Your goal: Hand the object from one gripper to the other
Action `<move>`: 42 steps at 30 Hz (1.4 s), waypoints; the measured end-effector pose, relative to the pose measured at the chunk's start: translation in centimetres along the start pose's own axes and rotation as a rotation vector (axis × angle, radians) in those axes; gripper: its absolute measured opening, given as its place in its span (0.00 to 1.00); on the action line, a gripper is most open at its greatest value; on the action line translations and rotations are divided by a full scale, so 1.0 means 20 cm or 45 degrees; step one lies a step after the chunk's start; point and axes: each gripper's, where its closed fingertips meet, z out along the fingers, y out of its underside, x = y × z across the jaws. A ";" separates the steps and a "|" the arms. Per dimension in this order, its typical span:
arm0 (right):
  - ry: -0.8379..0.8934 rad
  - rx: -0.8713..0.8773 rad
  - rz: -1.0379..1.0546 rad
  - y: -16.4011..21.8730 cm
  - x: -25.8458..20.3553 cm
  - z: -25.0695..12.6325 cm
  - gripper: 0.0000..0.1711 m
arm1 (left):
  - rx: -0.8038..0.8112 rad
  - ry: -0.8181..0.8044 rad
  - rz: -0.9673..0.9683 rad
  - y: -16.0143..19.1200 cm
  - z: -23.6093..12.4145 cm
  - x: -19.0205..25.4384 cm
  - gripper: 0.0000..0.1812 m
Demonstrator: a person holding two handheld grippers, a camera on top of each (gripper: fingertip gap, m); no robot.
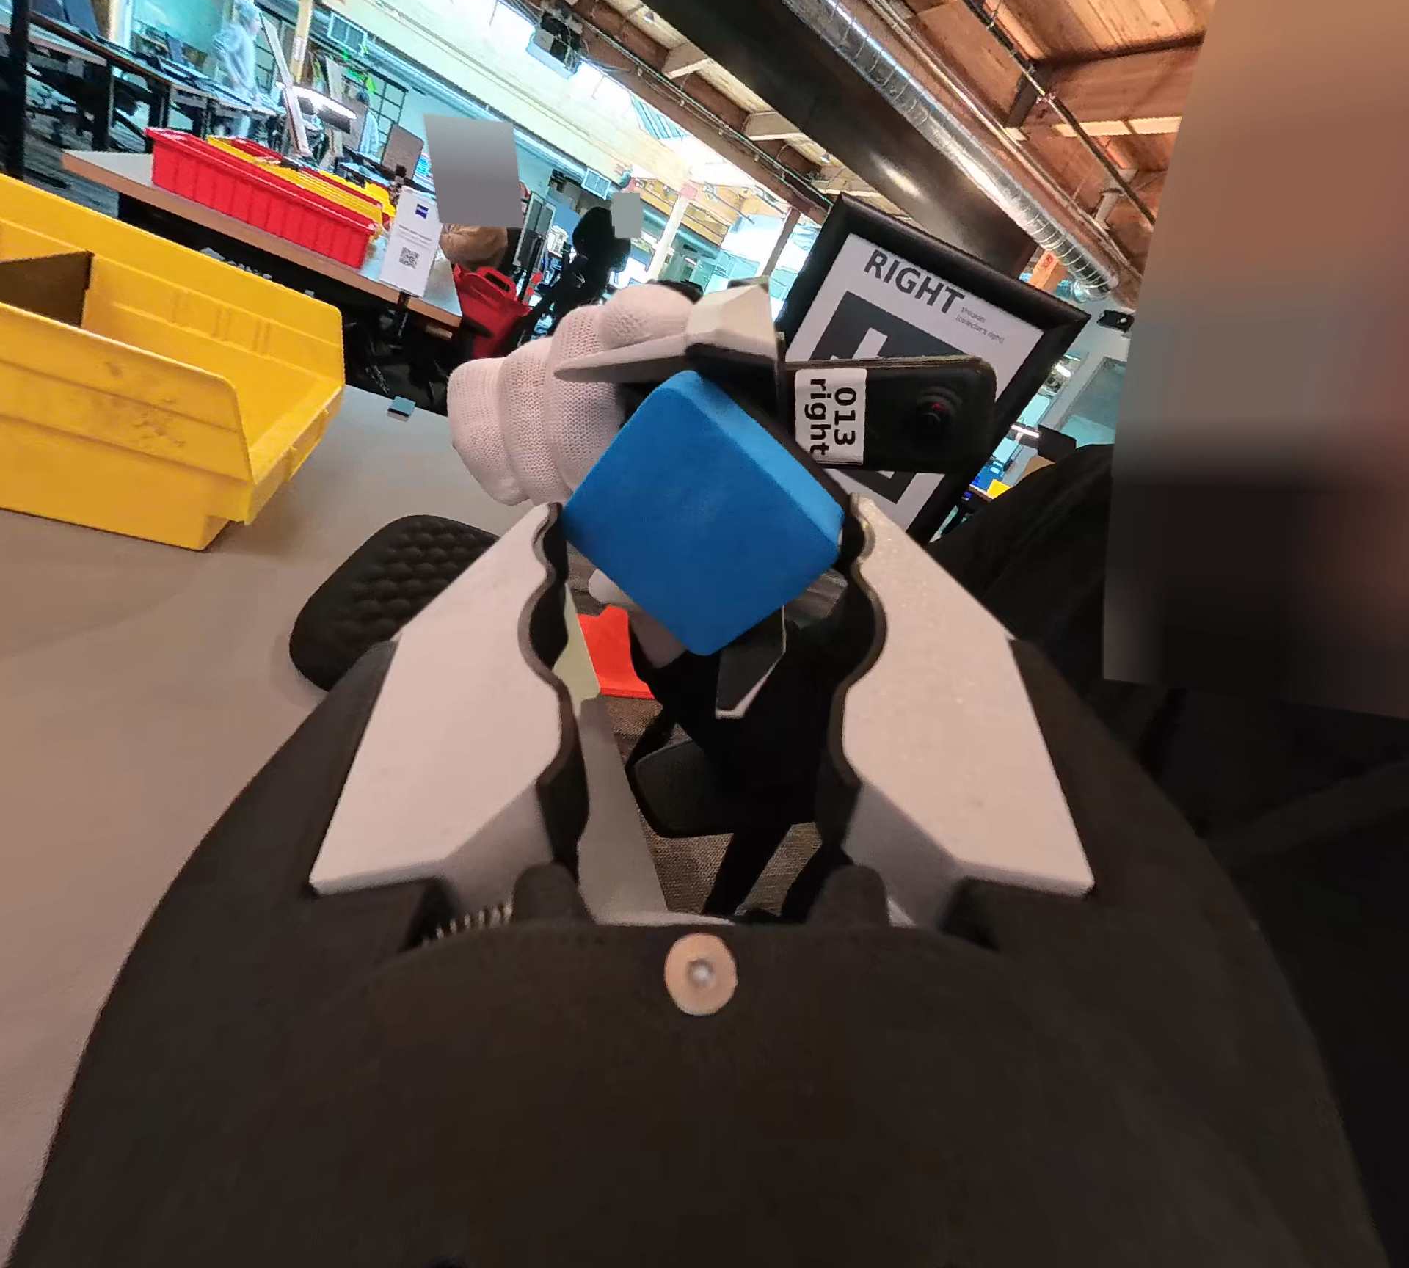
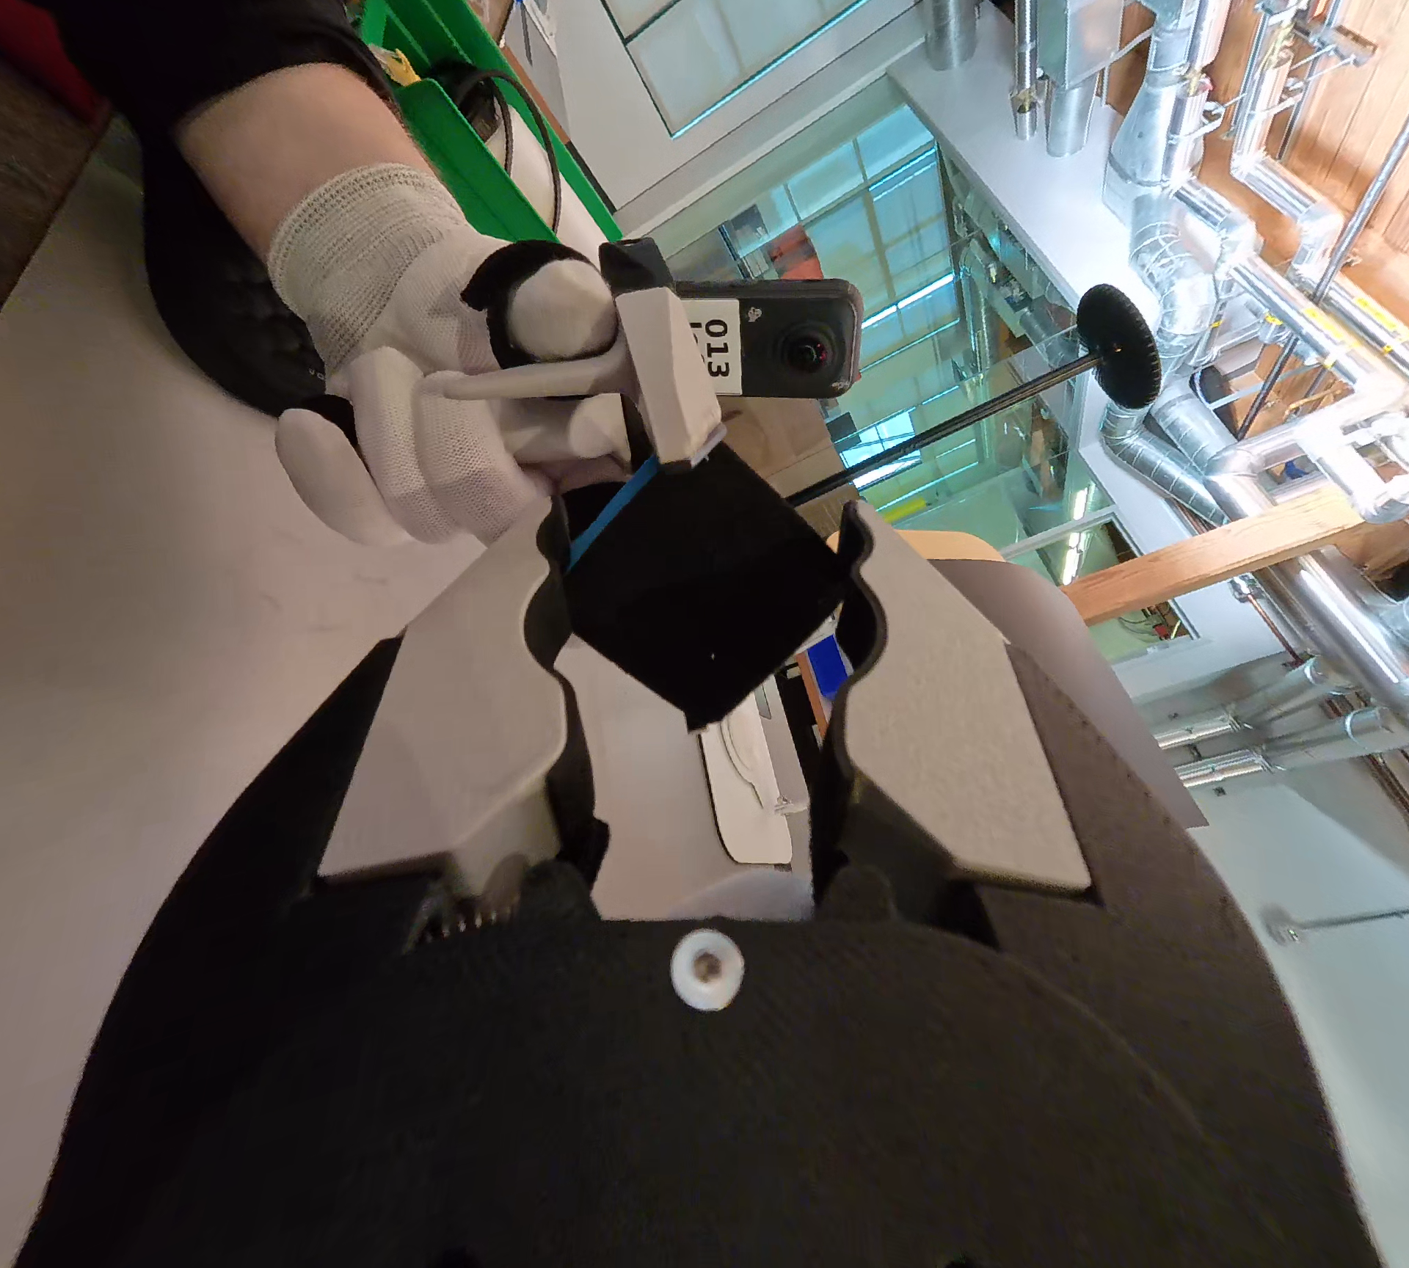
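A blue block (image 1: 701,515) with a black underside (image 2: 701,591) is held in the air between both grippers. In the left wrist view my left gripper (image 1: 705,524) has its fingertips pressed on the block's left and right sides. The right gripper (image 1: 741,496), in a white-gloved hand (image 1: 526,408), clamps the block from above and below. In the right wrist view my right gripper (image 2: 701,549) is shut on the block's black face, where a thin blue edge shows. One finger (image 2: 675,393) of the left gripper rests on the block's top; its other finger is hidden.
Yellow bins (image 1: 152,393) stand on the grey table (image 1: 152,698) at left, with a red tray (image 1: 259,194) on a farther table. A framed sign (image 1: 915,347) stands behind the block, and a black chair back (image 1: 381,583) is below it. A green bin (image 2: 457,149) lies behind the gloved hand. The left gripper's tips are roughly 4 centimeters from the right gripper's.
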 end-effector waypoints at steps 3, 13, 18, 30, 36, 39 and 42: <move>0.020 -0.028 -0.016 0.01 0.01 0.01 0.41 | 0.006 -0.043 0.057 0.00 0.00 -0.01 0.38; 0.098 -0.236 0.121 0.15 0.10 0.00 0.51 | -0.072 -0.909 0.703 -0.21 -0.20 -0.25 0.38; 0.088 -0.209 0.236 0.12 0.10 0.03 0.44 | -0.182 -1.200 1.091 -0.29 -0.27 -0.25 0.38; -0.011 0.079 1.146 0.12 0.21 -0.01 0.36 | -0.925 -1.502 2.237 -0.32 -0.33 -0.28 0.38; -0.041 0.068 1.345 0.19 0.16 0.08 0.25 | -1.067 -1.471 2.472 -0.29 -0.27 -0.29 0.38; -0.044 0.061 1.400 0.22 0.14 0.11 0.14 | -1.123 -1.469 2.512 -0.27 -0.24 -0.32 0.38; -0.022 0.046 1.406 0.26 0.14 0.12 0.13 | -1.145 -1.476 2.496 -0.26 -0.25 -0.36 0.38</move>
